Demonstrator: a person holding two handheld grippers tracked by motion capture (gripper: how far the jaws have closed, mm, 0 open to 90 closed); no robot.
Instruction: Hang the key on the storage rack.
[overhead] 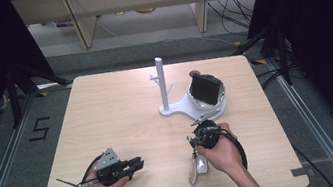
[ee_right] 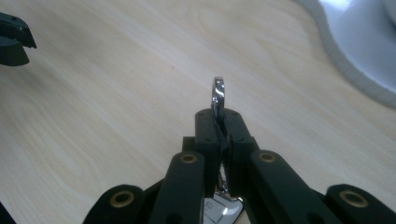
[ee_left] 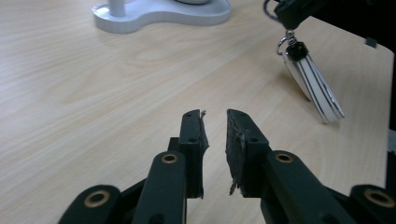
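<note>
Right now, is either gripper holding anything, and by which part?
The right gripper is shut on the key fob's metal ring; the fob hangs below. The left gripper holds nothing, its jaws apart.

I take the white stand [overhead: 192, 105] as landmark. Its upright post [overhead: 161, 81] and the round holder with a dark panel [overhead: 206, 89] block the far right of the table [overhead: 108, 123]. Left of the stand I see bare wood, passable. In front of it, the hanging key fob [overhead: 197, 165] obstructs.
</note>
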